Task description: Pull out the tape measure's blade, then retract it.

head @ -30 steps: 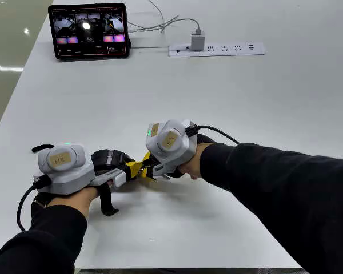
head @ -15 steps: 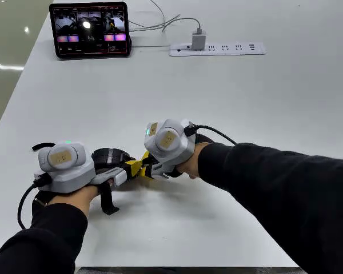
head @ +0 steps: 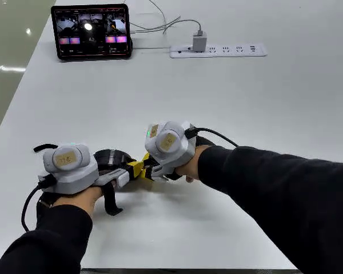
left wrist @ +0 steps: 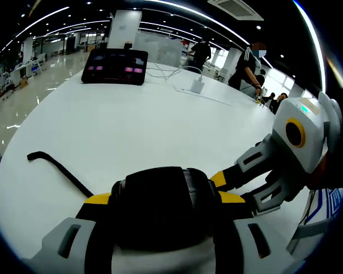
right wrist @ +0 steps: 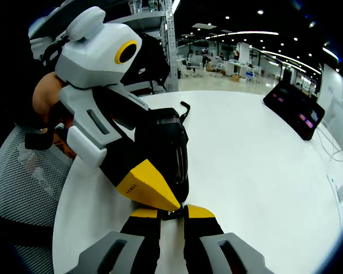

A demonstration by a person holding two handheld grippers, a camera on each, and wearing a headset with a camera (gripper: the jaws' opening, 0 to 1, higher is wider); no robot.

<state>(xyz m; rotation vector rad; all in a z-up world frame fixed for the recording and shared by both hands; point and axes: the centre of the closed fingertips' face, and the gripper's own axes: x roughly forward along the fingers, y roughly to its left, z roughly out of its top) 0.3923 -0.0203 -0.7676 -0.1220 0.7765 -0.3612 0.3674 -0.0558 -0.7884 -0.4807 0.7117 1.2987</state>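
With the left hand-held gripper clamped on the tape measure at the bench's near edge and the right hand-held gripper pinched, apparently on the blade tip, extraction begins; next, draw the right one steadily away.

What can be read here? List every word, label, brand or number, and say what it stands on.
Nothing reads clearly.
Yellow pad, small dark print: too small to read.
Tan sticker and second tan sticker: marks blurred.
Tablet screen: image tiles, no legible text.
Power strip: no legible marking.
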